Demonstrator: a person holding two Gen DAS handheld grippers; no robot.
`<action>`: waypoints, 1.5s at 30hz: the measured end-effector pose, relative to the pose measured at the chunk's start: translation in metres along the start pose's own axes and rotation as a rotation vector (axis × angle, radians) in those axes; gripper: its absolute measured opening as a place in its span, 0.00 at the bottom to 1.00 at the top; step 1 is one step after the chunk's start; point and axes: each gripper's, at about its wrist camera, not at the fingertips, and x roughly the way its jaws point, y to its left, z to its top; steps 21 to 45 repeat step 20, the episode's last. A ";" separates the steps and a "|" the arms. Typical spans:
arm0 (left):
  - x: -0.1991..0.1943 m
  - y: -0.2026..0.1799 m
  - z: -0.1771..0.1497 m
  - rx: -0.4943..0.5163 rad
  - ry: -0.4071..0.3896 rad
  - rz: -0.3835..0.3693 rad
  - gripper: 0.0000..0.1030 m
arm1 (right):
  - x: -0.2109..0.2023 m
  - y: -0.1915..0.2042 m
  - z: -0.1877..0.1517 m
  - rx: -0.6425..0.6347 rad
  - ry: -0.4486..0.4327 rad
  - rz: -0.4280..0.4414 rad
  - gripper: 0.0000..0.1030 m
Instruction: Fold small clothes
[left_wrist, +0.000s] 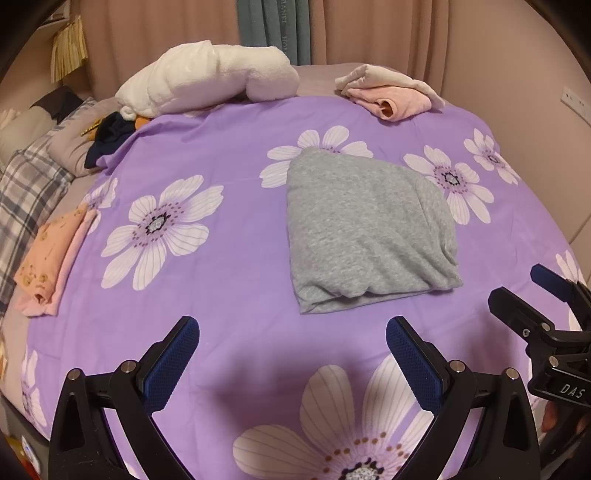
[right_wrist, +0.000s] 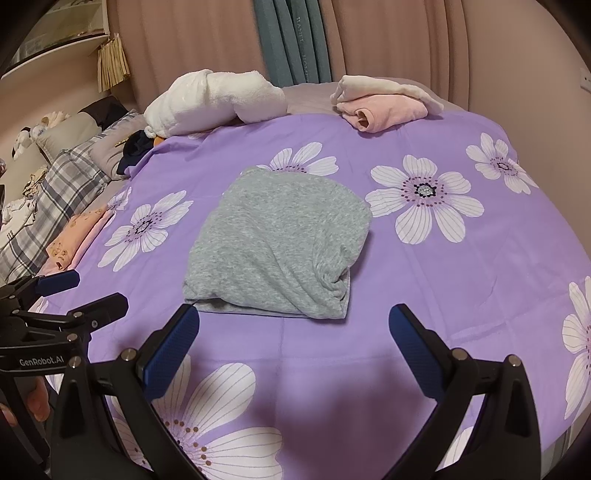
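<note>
A grey garment (left_wrist: 365, 236) (right_wrist: 280, 247) lies folded into a rough square in the middle of the purple flowered bedspread (left_wrist: 229, 147) (right_wrist: 443, 280). My left gripper (left_wrist: 291, 332) hovers open just short of its near edge, a little to its left, with nothing between the fingers. My right gripper (right_wrist: 293, 321) is open too, right in front of the garment's near edge, holding nothing. Each gripper shows at the edge of the other's view: the right one (left_wrist: 517, 291) and the left one (right_wrist: 92, 291).
A folded peach and pink garment (left_wrist: 51, 262) (right_wrist: 77, 236) lies at the bed's left edge. At the far side sit a white fluffy bundle (left_wrist: 207, 77) (right_wrist: 218, 99) and a folded pink and cream garment (left_wrist: 388, 92) (right_wrist: 380, 99). Plaid pillows (left_wrist: 26, 199) (right_wrist: 55, 199) and curtains border the bed.
</note>
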 end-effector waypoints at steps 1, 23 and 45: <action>0.000 0.000 0.000 -0.001 0.000 0.000 0.97 | 0.000 0.000 0.000 0.000 0.000 0.001 1.00; 0.000 -0.001 -0.001 0.001 0.000 0.003 0.97 | 0.003 0.000 -0.002 0.002 0.005 0.003 1.00; 0.000 -0.001 -0.001 0.001 0.000 0.003 0.97 | 0.003 0.000 -0.002 0.002 0.005 0.003 1.00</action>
